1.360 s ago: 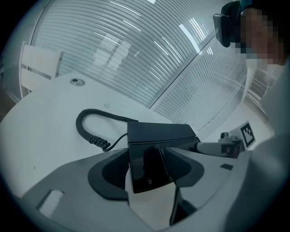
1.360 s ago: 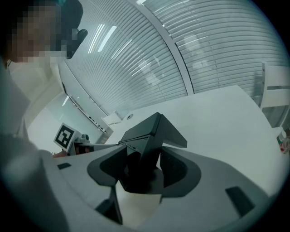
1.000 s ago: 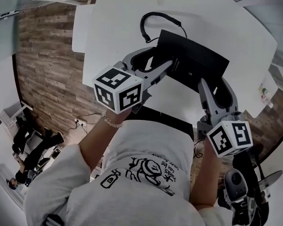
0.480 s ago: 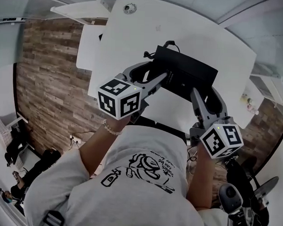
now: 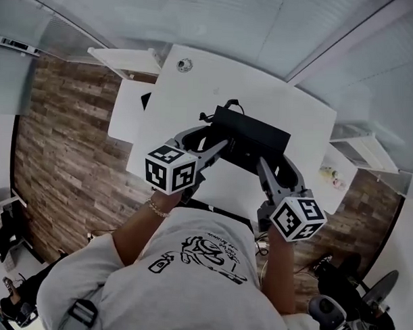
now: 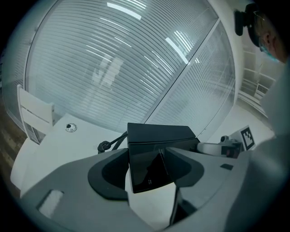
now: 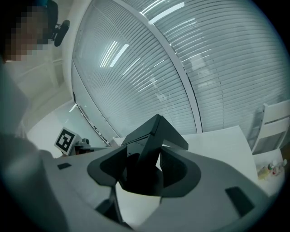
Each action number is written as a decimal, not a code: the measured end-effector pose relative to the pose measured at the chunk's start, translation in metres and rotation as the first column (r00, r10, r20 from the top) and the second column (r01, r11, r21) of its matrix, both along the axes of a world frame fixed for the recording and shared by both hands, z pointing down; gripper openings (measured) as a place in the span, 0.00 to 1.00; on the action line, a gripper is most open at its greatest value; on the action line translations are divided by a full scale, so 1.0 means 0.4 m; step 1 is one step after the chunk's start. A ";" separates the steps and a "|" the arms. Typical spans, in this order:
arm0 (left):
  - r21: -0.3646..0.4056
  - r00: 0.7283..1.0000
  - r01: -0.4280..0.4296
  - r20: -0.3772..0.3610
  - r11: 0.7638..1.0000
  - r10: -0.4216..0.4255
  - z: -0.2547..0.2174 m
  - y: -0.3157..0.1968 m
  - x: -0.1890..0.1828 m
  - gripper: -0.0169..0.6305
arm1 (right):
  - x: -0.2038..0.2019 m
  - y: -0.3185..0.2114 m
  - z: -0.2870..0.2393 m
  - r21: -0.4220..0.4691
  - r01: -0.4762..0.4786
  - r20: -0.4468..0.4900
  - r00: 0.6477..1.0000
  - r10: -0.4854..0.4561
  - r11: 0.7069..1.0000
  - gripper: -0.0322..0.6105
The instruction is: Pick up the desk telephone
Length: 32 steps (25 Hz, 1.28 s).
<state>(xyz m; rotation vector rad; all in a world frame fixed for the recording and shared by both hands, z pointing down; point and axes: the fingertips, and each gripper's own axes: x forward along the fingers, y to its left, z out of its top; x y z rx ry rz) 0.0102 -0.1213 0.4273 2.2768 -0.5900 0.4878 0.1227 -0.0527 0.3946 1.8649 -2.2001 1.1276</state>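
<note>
- Two grippers are clamped on the desk telephone (image 5: 251, 137), which is held between them over the white table (image 5: 189, 86).
- Left gripper (image 6: 147, 170): both jaws are pressed against the sides of the telephone's black body.
- Right gripper (image 7: 142, 174): the jaws are closed around the telephone's opposite end, which is seen tilted.
- One coiled cord (image 5: 209, 116) is seen at the telephone's far side, just beyond the left gripper.

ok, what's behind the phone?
A black cord comes off the phone's back edge, white desk beyond it. Its plug end is hidden by the phone's body.
</note>
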 end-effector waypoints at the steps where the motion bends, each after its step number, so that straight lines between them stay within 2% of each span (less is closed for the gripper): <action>1: 0.001 1.000 -0.001 -0.001 1.000 0.001 -0.011 0.002 -0.001 0.40 | -0.001 0.002 -0.011 0.003 -0.002 0.001 1.000 0.002 1.000 0.38; 21: 0.021 0.999 0.003 -0.052 1.000 -0.002 -0.179 0.027 -0.012 0.40 | -0.017 0.024 -0.197 0.097 -0.003 -0.025 1.000 0.005 0.995 0.38; 32: 0.063 0.998 0.000 -0.067 0.998 0.004 -0.242 0.053 -0.002 0.40 | -0.007 0.054 -0.256 0.153 0.001 -0.044 0.999 0.006 0.988 0.38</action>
